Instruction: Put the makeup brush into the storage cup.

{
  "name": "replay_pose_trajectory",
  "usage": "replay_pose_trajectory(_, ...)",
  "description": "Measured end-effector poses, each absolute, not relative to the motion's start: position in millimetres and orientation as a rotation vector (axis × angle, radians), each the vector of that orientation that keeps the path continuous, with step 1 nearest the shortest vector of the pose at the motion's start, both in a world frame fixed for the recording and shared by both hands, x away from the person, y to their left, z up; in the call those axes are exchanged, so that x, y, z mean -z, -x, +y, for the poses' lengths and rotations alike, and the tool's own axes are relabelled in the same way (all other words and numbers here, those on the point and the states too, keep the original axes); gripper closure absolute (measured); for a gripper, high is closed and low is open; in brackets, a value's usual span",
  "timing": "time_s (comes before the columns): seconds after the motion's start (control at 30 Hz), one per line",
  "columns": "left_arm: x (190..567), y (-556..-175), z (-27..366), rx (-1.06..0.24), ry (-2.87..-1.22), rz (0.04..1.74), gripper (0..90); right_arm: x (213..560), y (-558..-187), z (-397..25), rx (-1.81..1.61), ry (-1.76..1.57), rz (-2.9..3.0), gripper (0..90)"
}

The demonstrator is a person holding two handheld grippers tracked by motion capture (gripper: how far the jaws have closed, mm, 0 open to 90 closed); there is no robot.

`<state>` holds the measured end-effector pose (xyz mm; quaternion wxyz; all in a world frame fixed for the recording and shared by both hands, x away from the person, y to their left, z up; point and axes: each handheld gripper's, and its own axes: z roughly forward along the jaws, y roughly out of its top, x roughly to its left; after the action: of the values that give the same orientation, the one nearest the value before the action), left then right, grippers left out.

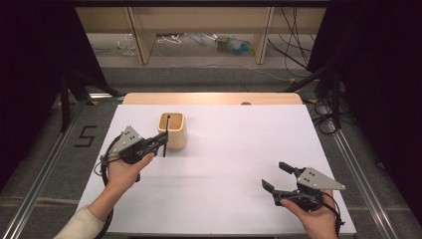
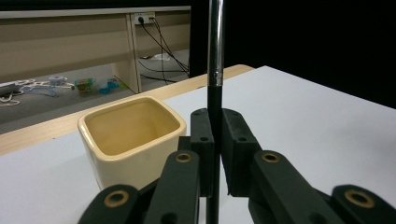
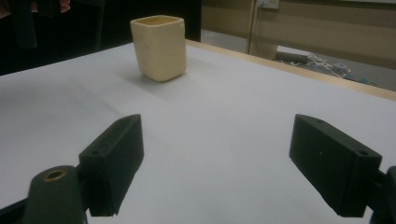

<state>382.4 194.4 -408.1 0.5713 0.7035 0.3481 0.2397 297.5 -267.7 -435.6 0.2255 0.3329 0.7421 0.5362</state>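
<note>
A cream square cup (image 1: 174,133) stands on the white table (image 1: 224,164), left of centre. My left gripper (image 1: 162,140) is just in front-left of the cup, shut on a thin black rod (image 1: 166,130) held upright. In the left gripper view the rod (image 2: 215,51) is black below and silver above, pinched between the pads of my left gripper (image 2: 215,140), with the cup (image 2: 133,135) close on the left. My right gripper (image 1: 276,176) hovers open at the near right with nothing between its pads. It looks across the table at the cup (image 3: 159,46) from my right gripper (image 3: 215,158).
A wooden strip (image 1: 214,98) borders the table's far edge. Beyond it are shelf legs (image 1: 142,45), cables and small clutter (image 1: 231,45) on the floor. Dark stands (image 1: 67,94) flank the table on both sides.
</note>
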Motion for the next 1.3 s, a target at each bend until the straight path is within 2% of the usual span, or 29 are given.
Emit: replay_pose_trajectory(1.3,395,-392,193,-0.598,-1.586,0.819,83.7,436,-298,-267,-1.489,-0.916,2.042,19.0)
